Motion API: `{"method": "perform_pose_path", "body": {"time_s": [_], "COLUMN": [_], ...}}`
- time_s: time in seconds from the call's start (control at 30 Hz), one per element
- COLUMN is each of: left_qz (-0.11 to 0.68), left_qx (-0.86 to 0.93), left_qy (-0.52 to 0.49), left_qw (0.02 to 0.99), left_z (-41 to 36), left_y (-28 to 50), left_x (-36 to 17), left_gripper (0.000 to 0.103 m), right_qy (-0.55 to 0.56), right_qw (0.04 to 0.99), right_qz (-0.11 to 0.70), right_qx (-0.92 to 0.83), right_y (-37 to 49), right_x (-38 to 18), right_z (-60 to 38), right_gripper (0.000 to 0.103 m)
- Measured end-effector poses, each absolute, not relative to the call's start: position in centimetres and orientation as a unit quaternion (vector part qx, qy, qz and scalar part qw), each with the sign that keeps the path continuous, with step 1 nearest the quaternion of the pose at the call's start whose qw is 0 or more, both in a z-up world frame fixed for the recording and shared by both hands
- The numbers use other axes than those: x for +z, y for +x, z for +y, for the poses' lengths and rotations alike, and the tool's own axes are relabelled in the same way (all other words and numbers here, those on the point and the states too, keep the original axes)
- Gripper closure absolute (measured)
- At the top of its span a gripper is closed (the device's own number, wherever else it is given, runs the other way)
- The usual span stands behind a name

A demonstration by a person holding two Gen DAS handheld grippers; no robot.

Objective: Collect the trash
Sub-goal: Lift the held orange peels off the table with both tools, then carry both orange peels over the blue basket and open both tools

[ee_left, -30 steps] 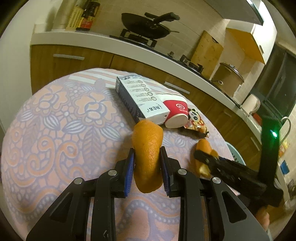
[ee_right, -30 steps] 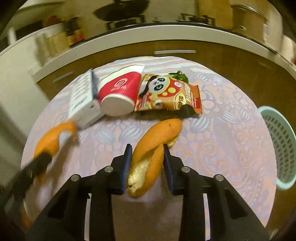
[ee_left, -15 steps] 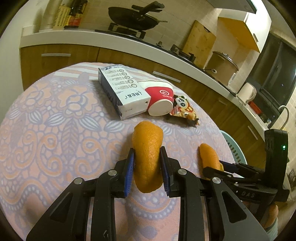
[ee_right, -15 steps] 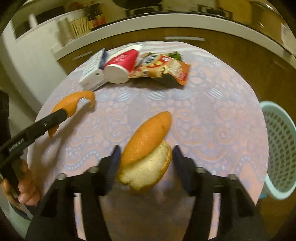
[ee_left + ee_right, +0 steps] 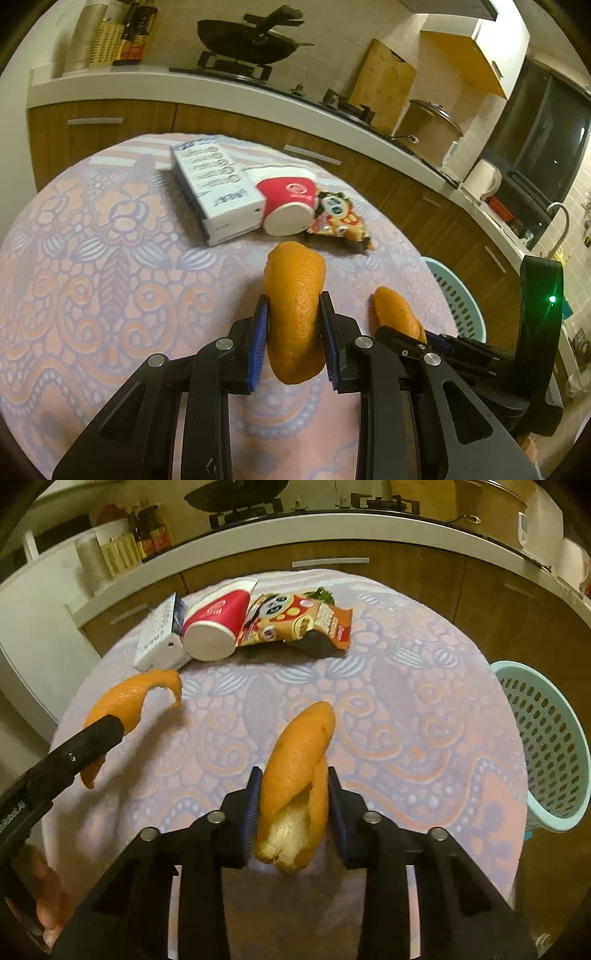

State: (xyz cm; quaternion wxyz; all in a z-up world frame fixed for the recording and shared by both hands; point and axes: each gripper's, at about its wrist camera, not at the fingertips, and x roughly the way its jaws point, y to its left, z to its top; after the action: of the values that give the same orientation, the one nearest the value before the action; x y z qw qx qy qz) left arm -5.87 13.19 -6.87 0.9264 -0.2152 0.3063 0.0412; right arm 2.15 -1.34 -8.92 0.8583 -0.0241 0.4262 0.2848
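Observation:
My left gripper (image 5: 294, 314) is shut on a piece of orange peel (image 5: 293, 295) held above the patterned tablecloth (image 5: 92, 258). My right gripper (image 5: 293, 786) is shut on a second, folded orange peel (image 5: 295, 771) with its white pith showing. Each gripper and its peel also shows in the other view: the left peel (image 5: 129, 701) and the right peel (image 5: 395, 314). A white carton (image 5: 214, 192), a red paper cup (image 5: 288, 206) on its side and a panda snack wrapper (image 5: 336, 221) lie together at the table's far side. A teal mesh basket (image 5: 546, 746) stands beside the table on the right.
The table is round with its edge close to the basket (image 5: 458, 302). Behind it runs a kitchen counter (image 5: 221, 92) with wooden cabinets, a wok on the stove (image 5: 251, 37), a pot (image 5: 428, 122) and a kettle.
The right gripper's jaws stood wider half a second ago and are now closed on its peel. Both grippers have shifted back and to the right, toward the basket, with their peels.

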Motion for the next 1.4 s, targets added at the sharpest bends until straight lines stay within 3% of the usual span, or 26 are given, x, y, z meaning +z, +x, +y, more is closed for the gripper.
{"method": "perform_pose_path", "body": {"time_s": [0.7,1.0,1.4], "left_qz": [0.298,0.329,0.394], "left_qx": [-0.095,-0.137,-0.163], "left_qy": [-0.136,-0.103,-0.093], "left_qw": [0.940,0.929,0.900], "left_z": [-0.7,-7.4,-12.3], "left_y": [3.7,9.1,14.8], "left_x": [-1.8,-3.5,-7.7], "left_gripper": [0.078,0.078,0.076], "right_qy": [0.016,0.051,0.118], "right_qw": [0.921,0.925,0.894], "right_qz": [0.334,0.345,0.419], "right_qx": [0.198,0.150,0.106], "right_y": [7.2,10.2,15.5], "right_x": [-3.2,-5.0,-10.5], "right_z": [-16.2,-22.1,-27.4], "right_gripper": [0.075,0.075,0.072]}}
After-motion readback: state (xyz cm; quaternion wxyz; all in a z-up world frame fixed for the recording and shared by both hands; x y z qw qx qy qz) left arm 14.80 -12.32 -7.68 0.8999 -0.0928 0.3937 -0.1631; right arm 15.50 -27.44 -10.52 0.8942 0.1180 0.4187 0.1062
